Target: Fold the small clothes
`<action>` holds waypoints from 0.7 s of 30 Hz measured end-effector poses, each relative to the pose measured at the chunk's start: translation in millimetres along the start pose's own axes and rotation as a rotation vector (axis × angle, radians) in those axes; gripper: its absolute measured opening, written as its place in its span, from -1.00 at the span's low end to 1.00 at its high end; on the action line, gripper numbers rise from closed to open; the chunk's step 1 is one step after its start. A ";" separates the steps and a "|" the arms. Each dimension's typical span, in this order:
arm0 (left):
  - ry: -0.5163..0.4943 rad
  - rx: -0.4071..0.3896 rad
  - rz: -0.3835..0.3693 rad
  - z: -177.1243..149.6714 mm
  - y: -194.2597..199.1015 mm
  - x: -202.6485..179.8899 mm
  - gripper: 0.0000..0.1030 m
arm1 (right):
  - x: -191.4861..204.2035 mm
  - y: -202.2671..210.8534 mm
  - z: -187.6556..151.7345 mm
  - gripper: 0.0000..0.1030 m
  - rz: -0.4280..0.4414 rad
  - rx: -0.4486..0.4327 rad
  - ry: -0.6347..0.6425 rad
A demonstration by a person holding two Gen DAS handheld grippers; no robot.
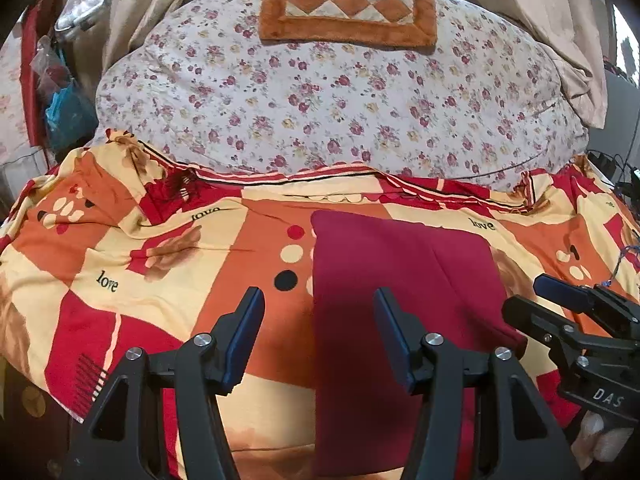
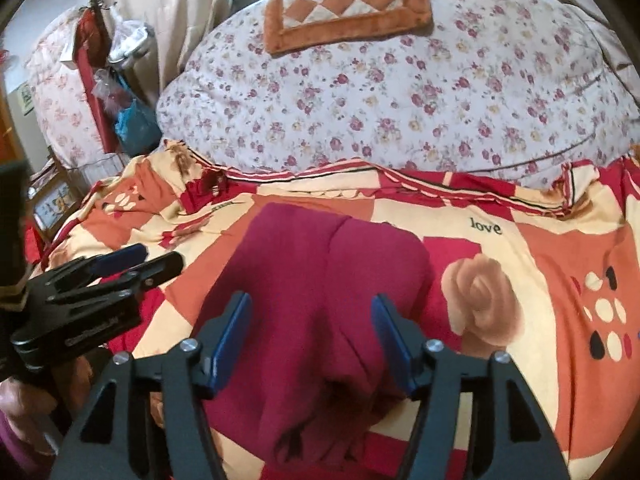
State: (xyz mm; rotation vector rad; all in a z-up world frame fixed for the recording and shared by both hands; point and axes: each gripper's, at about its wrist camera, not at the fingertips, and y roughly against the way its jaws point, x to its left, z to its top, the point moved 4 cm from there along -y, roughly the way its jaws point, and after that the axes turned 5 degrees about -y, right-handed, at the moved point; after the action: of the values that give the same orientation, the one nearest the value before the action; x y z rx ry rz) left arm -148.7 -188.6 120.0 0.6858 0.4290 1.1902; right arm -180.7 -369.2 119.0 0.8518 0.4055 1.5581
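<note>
A patterned red-and-orange bedsheet (image 1: 168, 264) covers the near bed, with a floral quilt (image 1: 320, 100) beyond. The folded maroon garment (image 2: 320, 280) lies flat at centre. Above it, the left gripper (image 1: 320, 340) and right gripper (image 2: 312, 340) hang with jaws apart, holding nothing.

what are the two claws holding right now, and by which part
Nothing. The left claw and the right claw both stand open above the dark red garment, which lies folded on the bedspread.
</note>
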 end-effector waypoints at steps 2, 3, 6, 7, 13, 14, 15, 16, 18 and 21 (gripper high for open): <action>0.003 0.000 0.003 -0.1 -0.3 1.1 -0.30 | -0.2 -1.8 0.5 0.27 -0.016 -0.002 0.002; 0.007 0.002 0.003 -0.3 -1.1 1.7 -0.30 | -0.1 -2.1 0.5 0.28 -0.022 -0.004 0.001; 0.014 0.008 0.004 -1.2 -3.6 2.8 -0.30 | -0.7 -4.2 0.2 0.28 -0.056 -0.007 0.004; 0.014 0.011 0.006 -1.7 -4.7 2.5 -0.30 | -1.1 -5.1 0.0 0.28 -0.064 -0.005 0.003; 0.014 0.019 0.004 -3.3 -8.6 0.9 -0.30 | -7.6 -10.3 -1.4 0.28 -0.086 0.010 -0.024; 0.014 0.021 0.003 -3.4 -9.5 0.6 -0.30 | -7.6 -10.9 -1.9 0.28 -0.090 0.012 -0.023; 0.014 0.022 0.003 -3.4 -10.6 0.5 -0.30 | -7.5 -11.6 -2.1 0.28 -0.094 0.013 -0.021; 0.014 0.024 0.003 -3.8 -11.3 0.2 -0.30 | -7.2 -12.1 -2.6 0.28 -0.098 0.015 -0.018; 0.012 0.027 0.003 -4.6 -12.8 -0.1 -0.30 | -6.6 -13.2 -3.1 0.29 -0.103 0.016 -0.013; 0.011 0.033 0.002 -5.5 -15.1 -0.3 -0.30 | -5.8 -15.1 -4.2 0.30 -0.107 0.022 -0.009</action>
State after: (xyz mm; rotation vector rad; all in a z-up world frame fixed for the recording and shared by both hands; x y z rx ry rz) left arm -141.8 -190.6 105.6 0.7083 0.4577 1.1914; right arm -173.3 -371.0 104.2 0.8401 0.4550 1.4526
